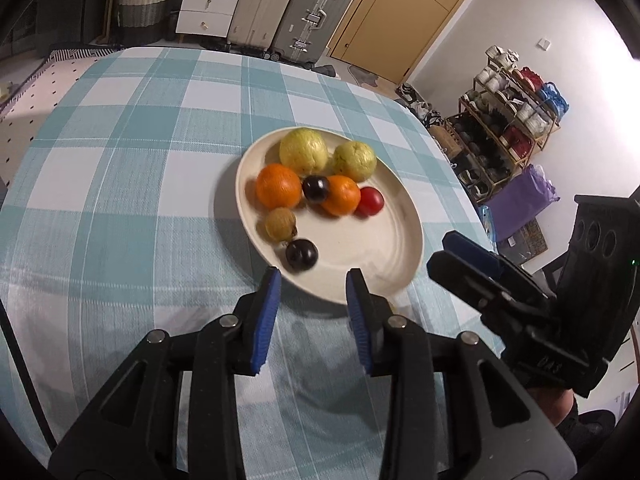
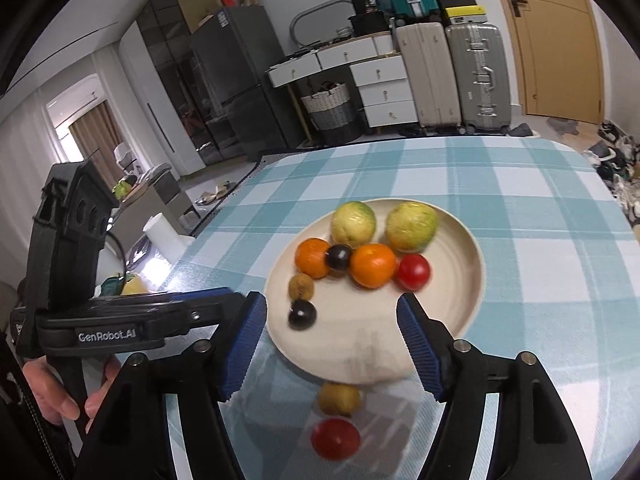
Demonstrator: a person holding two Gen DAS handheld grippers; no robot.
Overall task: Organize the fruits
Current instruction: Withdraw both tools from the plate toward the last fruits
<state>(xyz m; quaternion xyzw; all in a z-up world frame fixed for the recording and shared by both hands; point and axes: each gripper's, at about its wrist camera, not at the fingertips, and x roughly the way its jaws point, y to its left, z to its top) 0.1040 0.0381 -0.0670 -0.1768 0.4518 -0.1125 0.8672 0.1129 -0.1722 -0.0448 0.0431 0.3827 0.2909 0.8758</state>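
We see our left gripper (image 1: pixel 313 280) with its blue-padded fingers (image 1: pixel 265 320) parted and nothing between them, poised over the blue-and-white checked tablecloth (image 1: pixel 120 184) just short of the near rim of the round cream plate (image 1: pixel 380 256). Our right gripper (image 2: pixel 332 312) has its jaws spread wider, also empty; below and between its fingers, on the cloth just outside the plate's near edge, lie a small brownish-yellow round fruit (image 2: pixel 339 399) and, nearer us, a red tomato-like fruit (image 2: pixel 335 438), close beside each other. Just beyond the left fingertips, inside the plate, sits a dark purple plum (image 1: pixel 301 255), and past it a second small brownish fruit (image 1: pixel 281 224). Further on lies a row: an orange (image 1: pixel 278 185), another dark plum (image 1: pixel 315 188) touching it, a second orange (image 1: pixel 341 195) and a red fruit (image 1: pixel 370 201). At the plate's far side rest two yellow-green guavas (image 1: pixel 303 150) side by side. The right half of the plate is bare. From the left wrist view, the right gripper appears off to the right of the plate, beyond the table's edge.
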